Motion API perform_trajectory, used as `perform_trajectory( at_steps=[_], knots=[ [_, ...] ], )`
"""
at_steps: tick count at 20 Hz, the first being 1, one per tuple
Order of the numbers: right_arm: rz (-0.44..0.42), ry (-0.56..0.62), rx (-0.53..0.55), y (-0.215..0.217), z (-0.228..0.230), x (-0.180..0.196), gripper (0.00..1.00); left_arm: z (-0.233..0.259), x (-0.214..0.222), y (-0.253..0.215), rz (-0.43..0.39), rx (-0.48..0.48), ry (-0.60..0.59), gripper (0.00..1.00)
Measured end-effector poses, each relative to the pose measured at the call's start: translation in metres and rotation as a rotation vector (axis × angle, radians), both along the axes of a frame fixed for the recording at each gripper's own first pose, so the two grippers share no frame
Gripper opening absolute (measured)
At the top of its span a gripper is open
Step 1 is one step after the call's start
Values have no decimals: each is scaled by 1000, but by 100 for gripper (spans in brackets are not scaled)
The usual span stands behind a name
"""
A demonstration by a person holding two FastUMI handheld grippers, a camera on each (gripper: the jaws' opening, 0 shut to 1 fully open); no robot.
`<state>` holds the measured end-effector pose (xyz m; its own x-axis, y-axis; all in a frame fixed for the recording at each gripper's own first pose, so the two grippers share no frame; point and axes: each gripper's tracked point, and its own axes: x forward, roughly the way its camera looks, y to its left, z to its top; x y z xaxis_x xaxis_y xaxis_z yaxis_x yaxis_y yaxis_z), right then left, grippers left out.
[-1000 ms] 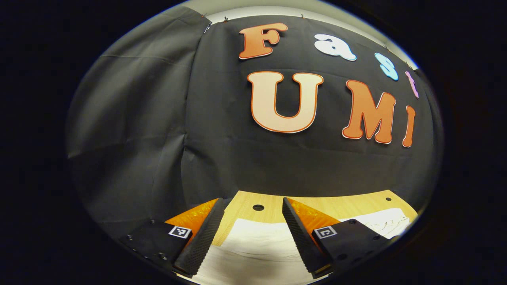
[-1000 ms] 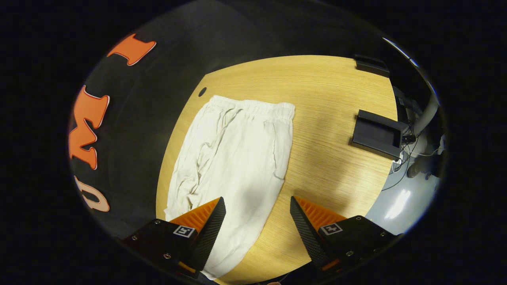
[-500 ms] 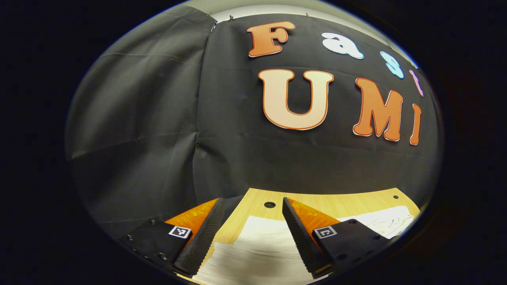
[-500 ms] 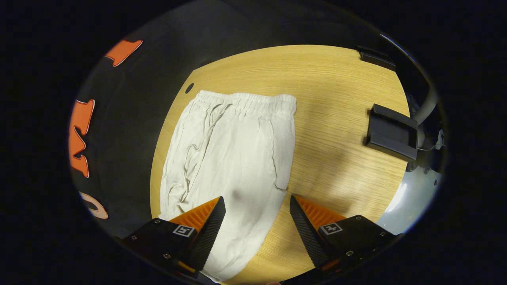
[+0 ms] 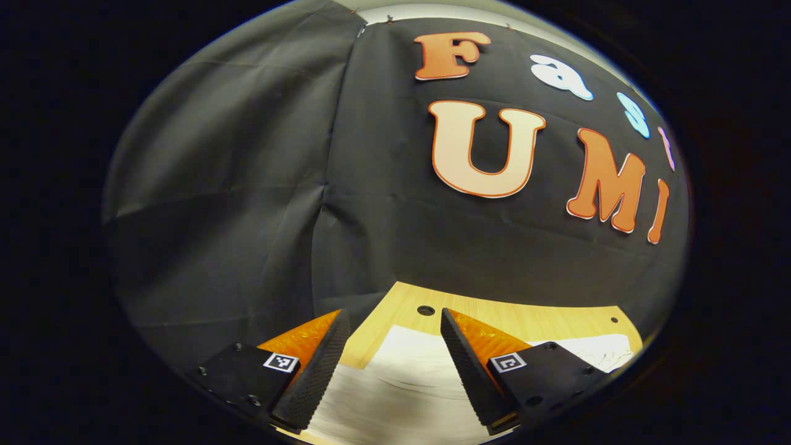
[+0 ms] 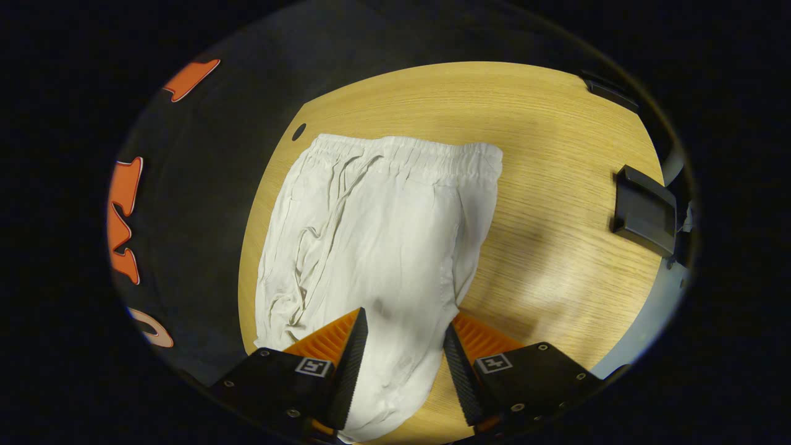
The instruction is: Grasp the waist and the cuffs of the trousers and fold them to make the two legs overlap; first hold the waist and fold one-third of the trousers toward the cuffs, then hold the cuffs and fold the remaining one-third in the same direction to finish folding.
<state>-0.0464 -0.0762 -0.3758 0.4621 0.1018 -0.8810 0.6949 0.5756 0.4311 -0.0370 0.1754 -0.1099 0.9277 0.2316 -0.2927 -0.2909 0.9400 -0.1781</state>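
Two grippers are over one pair of pale trousers (image 6: 377,247), which lies flat on the wooden table (image 6: 556,185) beside the black cloth wall (image 5: 247,185). Starting on the left, the left gripper (image 5: 390,364) hangs low above white cloth near the table's far edge, close to a small round hole (image 5: 426,309) in the wood; its fingers stand well apart with nothing between them, and whether that cloth is a cuff end is hard to tell from so narrow a slice. Moving right, the right gripper (image 6: 401,364) looks along the garment toward its gathered elastic waist (image 6: 426,157) at the far end, with a loose drawstring (image 6: 337,204) trailing down the creased side. Its fingers are narrowed around a stretch of leg fabric, yet a gap shows on each side, so they look unclosed and not yet pinching. Farther right sits a dark stand (image 6: 646,210) near the table edge, well apart from the cloth. Judging by the wrinkles, the fabric is thin, light and limp; it will likely sag and slide on the smooth wood. Best holds are probably the thicker waistband and hemmed cuffs, pinching both layers together so the legs stay aligned.
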Motion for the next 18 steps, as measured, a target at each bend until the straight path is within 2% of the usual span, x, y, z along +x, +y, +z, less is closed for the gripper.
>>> perform_trajectory(
  at_steps=[1,2,3,5,7,8,10,12,13,15,16,17,18],
  knots=[
    [0,12,-2,-2,-2,-1,54,-6,-6,3,10,-36,14,97],
    [-1,23,-9,-4,-5,-2,44,-13,-15,5,20,-71,28,97],
    [-6,34,-12,-6,-8,-3,26,-21,-24,8,34,-106,47,97],
    [-8,41,3,-6,-9,-5,3,-47,-46,11,74,-178,114,96],
    [5,36,3,-6,-8,-5,2,-79,-72,0,98,-306,205,98],
    [12,35,0,-7,-8,-5,2,-94,-83,-7,115,-378,242,95],
    [17,45,2,-5,-9,-6,2,-121,-106,-16,166,-521,331,99],
    [33,48,3,-5,-8,-6,2,-149,-127,-19,241,-611,405,99],
    [38,48,4,-4,-9,-6,2,-158,-132,-23,281,-679,417,95],
    [31,51,20,-3,-8,-7,2,-159,-137,-32,363,-813,440,99],
    [26,52,29,-3,-9,-7,2,-161,-141,-32,394,-845,448,95],
    [22,53,36,-3,-8,-7,2,-161,-143,-31,414,-862,463,99],
    [21,55,40,-3,-9,-7,2,-160,-143,-33,429,-887,469,99]
  ],
)
